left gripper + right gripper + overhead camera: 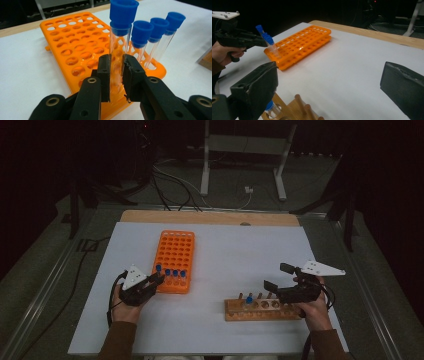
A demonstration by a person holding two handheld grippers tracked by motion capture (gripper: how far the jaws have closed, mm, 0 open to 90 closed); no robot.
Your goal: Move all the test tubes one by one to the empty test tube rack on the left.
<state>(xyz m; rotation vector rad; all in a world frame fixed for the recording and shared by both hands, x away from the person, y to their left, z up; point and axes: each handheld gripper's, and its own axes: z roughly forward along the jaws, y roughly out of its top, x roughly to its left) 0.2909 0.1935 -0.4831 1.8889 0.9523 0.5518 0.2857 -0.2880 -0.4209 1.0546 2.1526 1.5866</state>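
Observation:
An orange tube rack [175, 251] lies left of the table's middle, with blue-capped clear tubes in its near row. My left gripper [158, 279] is at the rack's near left corner, shut on the leftmost tube [119, 42]. That tube's cap rises above the three neighbouring tubes [141, 35]; its lower end is hidden behind the jaws. My right gripper [278, 276] hovers wide open over a wooden rack [262, 310] with nothing between its pads. One blue-capped tube [248, 300] stands in that wooden rack. In the right gripper view, the left gripper [263, 42] shows far off with its tube [260, 29].
The white mat [235, 250] covers a wooden table whose far edge [210, 216] shows. Most holes of the orange rack [75, 50] hold nothing. Wooden pegs [299, 101] stick up from the wooden rack. Cables and a metal stand [245, 150] lie on the floor beyond.

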